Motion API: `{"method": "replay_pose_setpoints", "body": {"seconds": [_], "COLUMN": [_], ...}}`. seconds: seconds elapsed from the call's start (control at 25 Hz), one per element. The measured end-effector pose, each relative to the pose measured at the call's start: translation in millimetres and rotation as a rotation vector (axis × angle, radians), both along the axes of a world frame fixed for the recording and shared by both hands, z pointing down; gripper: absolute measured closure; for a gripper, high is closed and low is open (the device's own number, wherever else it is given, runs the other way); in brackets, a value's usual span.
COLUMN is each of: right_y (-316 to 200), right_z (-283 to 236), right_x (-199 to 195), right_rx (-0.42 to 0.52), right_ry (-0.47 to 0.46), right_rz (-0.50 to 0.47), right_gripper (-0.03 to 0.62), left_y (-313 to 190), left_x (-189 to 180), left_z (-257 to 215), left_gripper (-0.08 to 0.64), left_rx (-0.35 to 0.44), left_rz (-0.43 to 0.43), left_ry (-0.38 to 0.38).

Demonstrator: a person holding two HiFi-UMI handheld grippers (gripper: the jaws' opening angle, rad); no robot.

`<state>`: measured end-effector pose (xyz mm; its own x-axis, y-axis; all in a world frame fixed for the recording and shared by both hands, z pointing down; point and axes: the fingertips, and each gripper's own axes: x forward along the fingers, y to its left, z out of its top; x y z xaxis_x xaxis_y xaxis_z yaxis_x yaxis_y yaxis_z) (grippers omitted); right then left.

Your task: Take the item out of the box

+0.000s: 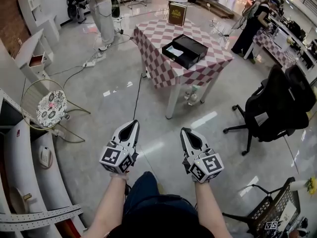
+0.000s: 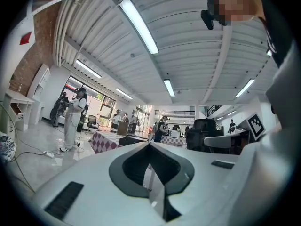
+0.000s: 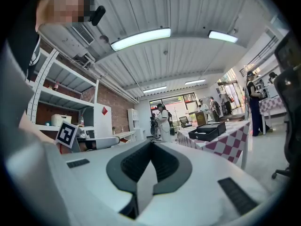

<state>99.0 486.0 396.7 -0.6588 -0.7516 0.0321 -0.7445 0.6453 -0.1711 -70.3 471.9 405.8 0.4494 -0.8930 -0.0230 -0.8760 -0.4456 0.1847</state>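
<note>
Lying in the open box (image 1: 190, 51), the pale item (image 1: 173, 50) is indistinct

My right gripper (image 3: 151, 147) points level across the hall, jaws pressed together with nothing between them. At far right, a black open box (image 3: 207, 132) sits on a table (image 3: 229, 144) draped in checked cloth. A person in white (image 3: 164, 122) stands farther off by the windows, and a person in dark clothes (image 3: 254, 105) stands beyond the table. At near left, the left gripper's marker cube (image 3: 67, 134) shows before white shelving (image 3: 51, 95).
</note>
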Motion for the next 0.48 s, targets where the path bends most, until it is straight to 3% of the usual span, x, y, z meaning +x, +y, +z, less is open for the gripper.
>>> {"method": "replay_pose_setpoints", "body": {"seconds": [0.48], "right_y": [-70.8], "right_z": [2.6], "right_x": [2.5], "right_rx": [0.009], "right_ry": [-0.003], "right_rz": [0.027], "right_gripper": [0.589], "left_y": [-76.6], "left_x": [1.4], "left_z": [5.1], "left_gripper": [0.554], "left_rx": [-0.008], "left_rz": [0.017], "left_ry": [0.002]}}
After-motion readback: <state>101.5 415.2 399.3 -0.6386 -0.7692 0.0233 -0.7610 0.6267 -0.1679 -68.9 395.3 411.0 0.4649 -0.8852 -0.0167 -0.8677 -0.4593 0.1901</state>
